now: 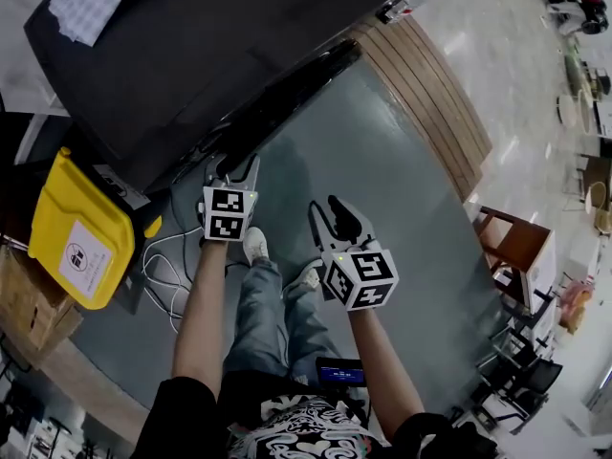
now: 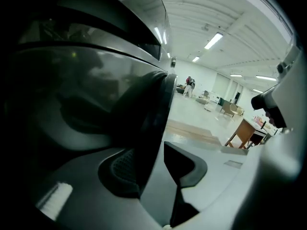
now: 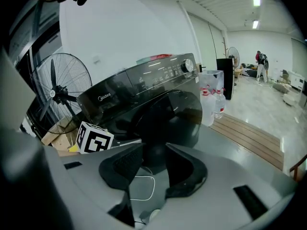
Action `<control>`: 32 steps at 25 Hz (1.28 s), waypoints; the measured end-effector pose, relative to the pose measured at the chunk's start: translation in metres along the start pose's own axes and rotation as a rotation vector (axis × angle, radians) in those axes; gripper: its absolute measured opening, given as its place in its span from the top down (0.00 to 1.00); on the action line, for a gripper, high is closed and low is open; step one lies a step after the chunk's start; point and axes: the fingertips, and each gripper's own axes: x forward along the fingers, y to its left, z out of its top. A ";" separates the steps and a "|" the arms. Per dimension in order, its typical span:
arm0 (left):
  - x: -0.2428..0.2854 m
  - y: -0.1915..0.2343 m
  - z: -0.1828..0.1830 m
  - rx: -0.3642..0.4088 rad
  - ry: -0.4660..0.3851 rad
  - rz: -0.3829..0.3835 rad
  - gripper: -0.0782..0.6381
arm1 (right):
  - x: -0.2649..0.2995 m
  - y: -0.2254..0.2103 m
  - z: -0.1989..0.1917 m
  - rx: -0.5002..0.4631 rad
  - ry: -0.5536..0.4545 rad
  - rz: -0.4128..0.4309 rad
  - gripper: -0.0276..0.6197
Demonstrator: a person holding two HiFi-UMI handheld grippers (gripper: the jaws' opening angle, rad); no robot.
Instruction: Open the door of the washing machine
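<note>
Washing machine [image 3: 158,75] panel reads Midea (pale lettering, left end)

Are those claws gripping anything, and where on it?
Nothing gripped yet. The door's rim stands between the left gripper's open jaws, unclamped; the right gripper is open, empty.

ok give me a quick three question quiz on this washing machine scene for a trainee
1. True or false: the right tongs are clamped on the door of the washing machine.
2. What passes between the pads of the left tongs? A) a cable B) the door's rim C) a bottle
3. Fill in: the bin beside the washing machine is coloured ____.
Key: 1 false, they are open and empty; 2 B; 3 yellow.
</note>
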 end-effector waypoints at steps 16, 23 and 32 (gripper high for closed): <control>-0.002 -0.001 -0.003 0.013 0.037 0.035 0.75 | 0.027 0.012 0.011 0.030 0.003 0.022 0.76; -0.005 -0.032 -0.012 0.012 0.050 -0.043 0.76 | 0.039 0.018 0.002 0.041 0.046 0.031 0.75; -0.012 -0.134 -0.030 0.045 0.094 -0.258 0.73 | 0.055 -0.010 0.002 0.019 0.074 -0.114 0.63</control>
